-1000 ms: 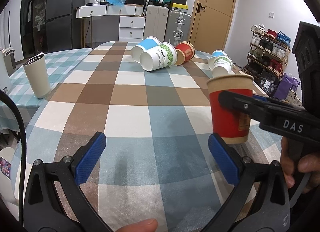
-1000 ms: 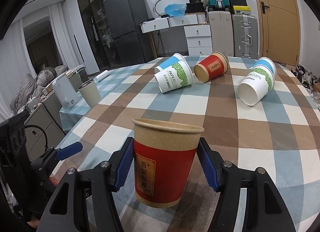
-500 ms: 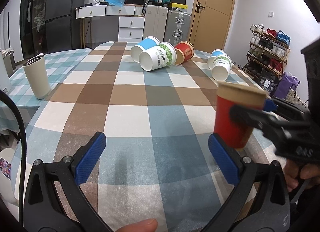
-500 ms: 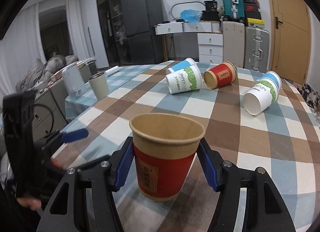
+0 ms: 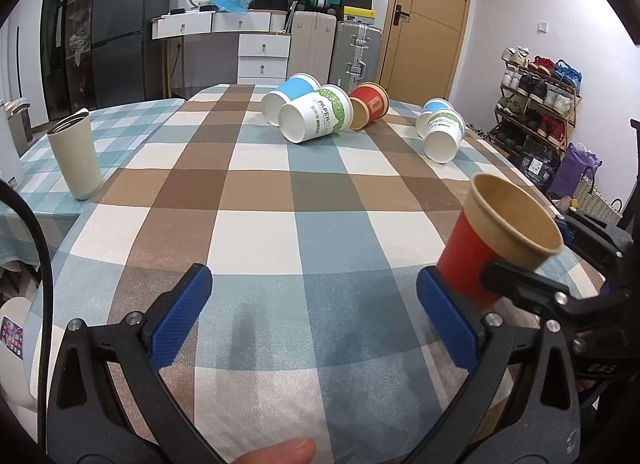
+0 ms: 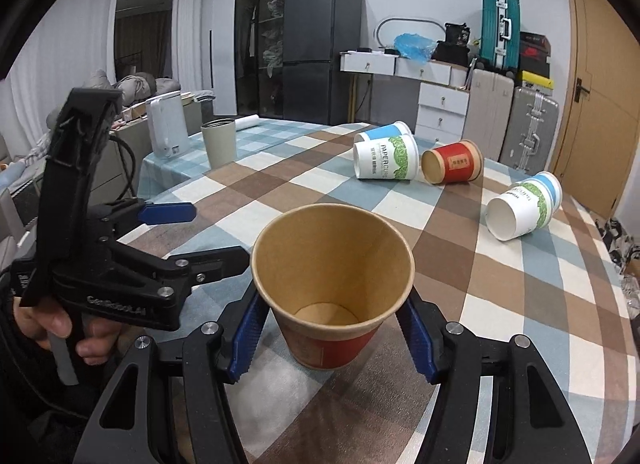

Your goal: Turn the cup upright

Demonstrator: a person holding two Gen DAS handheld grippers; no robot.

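Since half a second ago, the red paper cup (image 6: 332, 288) has tipped so its open mouth leans toward the right wrist camera, showing the brown inside and the round bottom; before that it sat nearly straight in the grip. The right hand-held gripper (image 6: 332, 334) clamps this cup by its lower wall, a blue pad (image 6: 246, 338) pressed on each side. From the left wrist camera the same cup (image 5: 500, 240) appears tilted above the near right corner of the checked bench (image 5: 256, 223); whether its base touches the cloth is hard to say, since the gripper's black frame covers it.

The left hand-held gripper (image 5: 316, 324) is spread wide with nothing between its blue pads (image 5: 180, 320), hanging over the bench just left of the red paper cup.

Farther across the bench from the red paper cup, five cups lie on their sides. A green-printed white cup (image 6: 386, 161) and a blue-banded cup (image 6: 382, 131) lie touching each other, with a second red cup (image 6: 452, 161) just beside them. Off to the right lies another green-printed cup (image 6: 520, 205), a blue-banded one (image 5: 438, 105) behind it. Well to the left of the red paper cup, a beige tumbler (image 5: 74, 155) stands upright on a small-checked cloth, near a white kettle (image 6: 166, 127).
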